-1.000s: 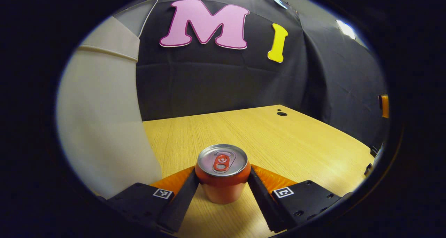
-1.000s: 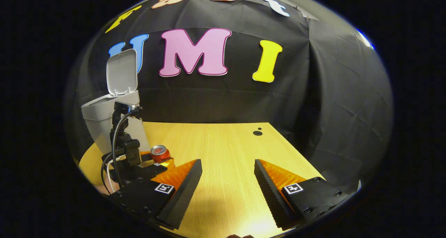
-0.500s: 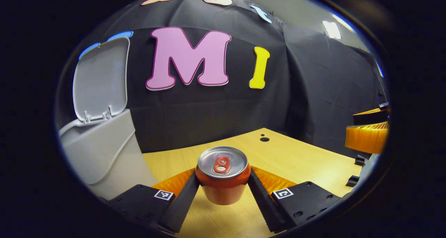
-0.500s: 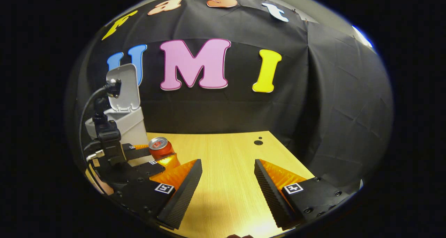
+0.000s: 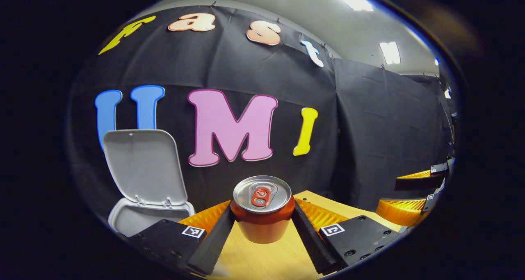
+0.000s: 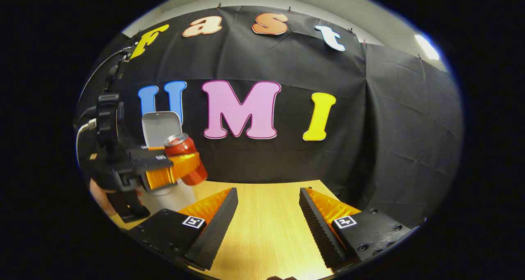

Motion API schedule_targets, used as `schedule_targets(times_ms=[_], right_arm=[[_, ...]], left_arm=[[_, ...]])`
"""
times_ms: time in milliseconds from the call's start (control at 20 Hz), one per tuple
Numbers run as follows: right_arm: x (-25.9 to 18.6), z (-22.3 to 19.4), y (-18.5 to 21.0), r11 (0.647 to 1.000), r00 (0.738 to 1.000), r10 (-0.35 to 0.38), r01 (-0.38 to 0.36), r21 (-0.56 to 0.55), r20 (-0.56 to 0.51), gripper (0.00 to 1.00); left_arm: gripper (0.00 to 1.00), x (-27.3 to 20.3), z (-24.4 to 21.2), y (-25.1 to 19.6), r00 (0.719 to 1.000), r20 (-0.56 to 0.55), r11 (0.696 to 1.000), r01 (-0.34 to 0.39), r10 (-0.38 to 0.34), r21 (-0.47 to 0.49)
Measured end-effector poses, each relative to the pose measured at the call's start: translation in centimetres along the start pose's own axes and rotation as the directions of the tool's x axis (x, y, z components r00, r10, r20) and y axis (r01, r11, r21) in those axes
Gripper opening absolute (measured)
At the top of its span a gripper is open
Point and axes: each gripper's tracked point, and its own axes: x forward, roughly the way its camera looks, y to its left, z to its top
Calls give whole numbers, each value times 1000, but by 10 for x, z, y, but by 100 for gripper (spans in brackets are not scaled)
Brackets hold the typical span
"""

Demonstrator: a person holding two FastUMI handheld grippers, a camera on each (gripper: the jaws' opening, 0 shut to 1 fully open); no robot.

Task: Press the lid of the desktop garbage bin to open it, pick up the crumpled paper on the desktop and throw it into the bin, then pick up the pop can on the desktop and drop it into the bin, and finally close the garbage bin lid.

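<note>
With its fingers clamped on both sides of the pop can (image 5: 262,208), the left gripper (image 5: 262,235) holds it upright in the air above the desk (image 6: 266,231), right gripper (image 6: 268,222) spread empty low over the wood, garbage bin (image 5: 135,216) beyond with lid (image 5: 143,165) up.

One red aluminium pop can (image 5: 262,214), one grey plastic lidded bin (image 5: 143,177), one light wooden table (image 6: 266,235), two hand-held grippers (image 5: 262,247) (image 6: 268,226)

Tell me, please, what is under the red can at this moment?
The can hangs in the air, clamped in the left gripper. Below it in the left gripper view lies bare wooden table. The bin stands off to the side, lid up; its inside is not visible.
</note>
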Motion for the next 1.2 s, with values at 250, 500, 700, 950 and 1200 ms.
schedule_targets(times_ms=[250,500,700,950,1200], right_arm=[[-15,8,1,1000,1000,11,-11,5,9,97],[-20,26,-6,1000,999,-9,8,24,48,97],[-26,39,-15,1000,996,-21,21,9,81,97],[-27,35,-13,1000,998,0,1,-14,63,97],[-30,36,-1,998,997,50,-48,-31,66,97]], left_arm=[[87,-23,20,104,983,24,979,-185,184,82],[87,-24,-23,161,963,-72,965,-254,258,66],[88,-30,-47,171,955,-115,962,-274,273,12],[89,-31,-59,171,950,-134,959,-278,282,47],[92,-37,-54,181,937,-128,946,-321,324,42]])
